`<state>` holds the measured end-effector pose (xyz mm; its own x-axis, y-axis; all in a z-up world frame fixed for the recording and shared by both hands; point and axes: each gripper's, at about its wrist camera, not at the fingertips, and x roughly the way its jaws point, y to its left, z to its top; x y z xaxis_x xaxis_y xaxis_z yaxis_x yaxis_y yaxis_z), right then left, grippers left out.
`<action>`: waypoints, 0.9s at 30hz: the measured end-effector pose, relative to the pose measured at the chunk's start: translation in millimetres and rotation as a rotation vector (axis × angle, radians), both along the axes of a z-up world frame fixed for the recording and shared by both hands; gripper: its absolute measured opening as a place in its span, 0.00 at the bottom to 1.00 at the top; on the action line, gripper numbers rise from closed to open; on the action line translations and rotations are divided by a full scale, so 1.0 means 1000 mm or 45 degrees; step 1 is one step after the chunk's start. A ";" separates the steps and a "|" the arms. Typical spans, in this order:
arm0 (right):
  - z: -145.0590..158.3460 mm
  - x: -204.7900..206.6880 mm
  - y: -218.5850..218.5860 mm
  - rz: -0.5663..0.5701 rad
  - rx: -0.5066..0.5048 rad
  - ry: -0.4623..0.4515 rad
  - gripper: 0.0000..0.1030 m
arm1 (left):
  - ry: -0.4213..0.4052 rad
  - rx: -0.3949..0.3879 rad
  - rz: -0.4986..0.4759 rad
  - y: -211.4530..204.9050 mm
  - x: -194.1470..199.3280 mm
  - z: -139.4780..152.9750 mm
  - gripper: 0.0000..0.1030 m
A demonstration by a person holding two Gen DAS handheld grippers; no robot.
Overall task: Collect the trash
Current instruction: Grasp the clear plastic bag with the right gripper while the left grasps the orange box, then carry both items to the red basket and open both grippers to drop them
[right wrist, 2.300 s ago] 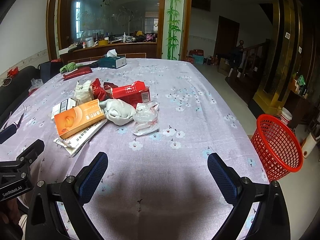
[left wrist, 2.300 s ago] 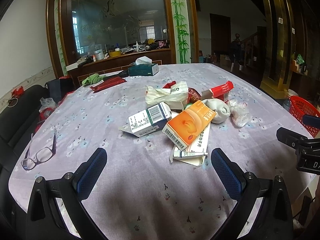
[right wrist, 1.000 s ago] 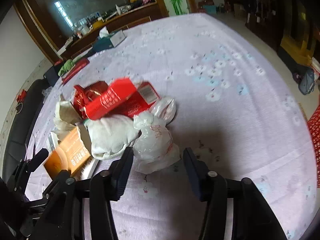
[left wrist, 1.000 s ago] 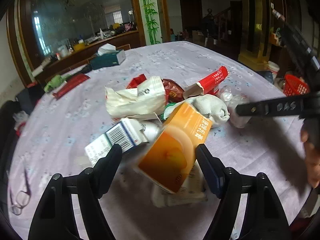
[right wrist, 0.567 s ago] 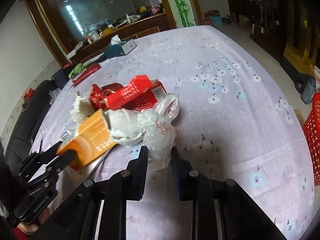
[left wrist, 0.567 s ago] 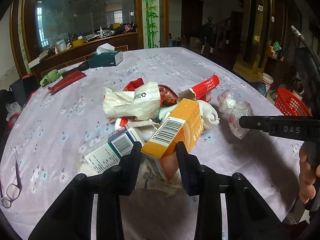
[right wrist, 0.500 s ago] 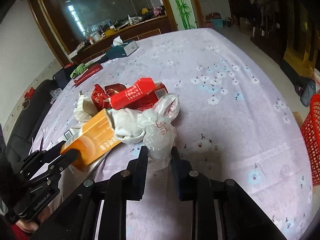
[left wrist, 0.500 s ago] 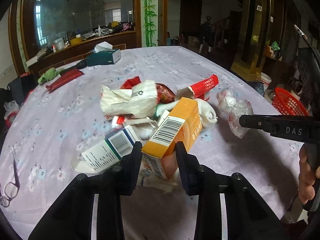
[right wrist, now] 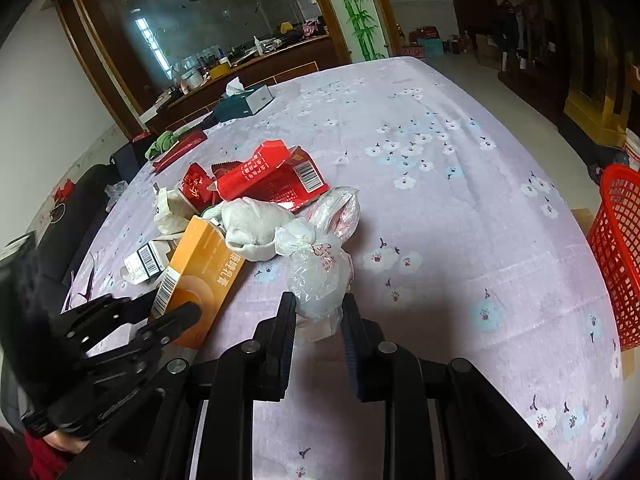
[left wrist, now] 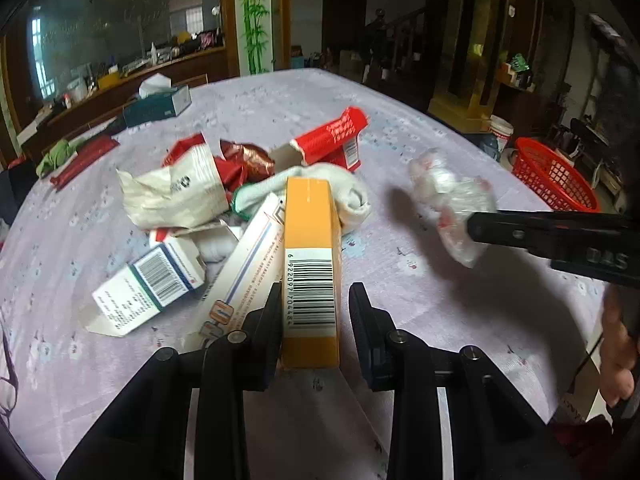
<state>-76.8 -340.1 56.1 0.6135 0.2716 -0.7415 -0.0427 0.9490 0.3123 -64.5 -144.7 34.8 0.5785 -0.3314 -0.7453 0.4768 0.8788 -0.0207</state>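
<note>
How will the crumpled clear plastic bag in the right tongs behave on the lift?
The plastic bag looks thin and crumpled, so probably floppy and very light. Its tail sags below the right tongs, so it may slip. Squeezing it should do no harm.

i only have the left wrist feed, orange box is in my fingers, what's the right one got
Observer: The right gripper is shut on the clear plastic bag, pinched near its lower end.
Operator: is that bag free of the pile
Observer: Cannot tell; in the right wrist view its knotted top sits against the white sock.
Operator: how's my box look from there
Observer: The orange box is tilted, its far end up by the sock, with the left gripper clamped on its near end.
</note>
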 end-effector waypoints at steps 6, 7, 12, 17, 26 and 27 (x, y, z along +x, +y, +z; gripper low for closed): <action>0.007 -0.015 -0.019 -0.042 0.028 -0.033 0.23 | -0.024 -0.009 0.011 -0.003 -0.008 0.007 0.22; 0.009 -0.018 -0.025 -0.052 0.033 -0.041 0.23 | -0.033 -0.021 0.004 -0.004 -0.012 0.011 0.22; 0.030 -0.040 -0.067 -0.173 0.057 -0.117 0.23 | -0.064 -0.128 -0.106 -0.017 -0.027 0.041 0.22; 0.052 -0.060 -0.122 -0.346 0.056 -0.178 0.23 | -0.056 -0.247 -0.306 -0.070 -0.031 0.070 0.22; 0.064 -0.080 -0.243 -0.679 0.056 -0.159 0.23 | 0.035 -0.330 -0.543 -0.222 -0.015 0.079 0.22; 0.063 -0.082 -0.253 -0.696 0.063 -0.156 0.23 | 0.057 -0.339 -0.565 -0.243 -0.012 0.078 0.22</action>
<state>-158.8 -592.8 119.1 0.7558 -0.0773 -0.6502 0.4123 0.8276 0.3809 -76.7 -387.5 112.6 0.3084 -0.7193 -0.6224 0.7961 0.5534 -0.2451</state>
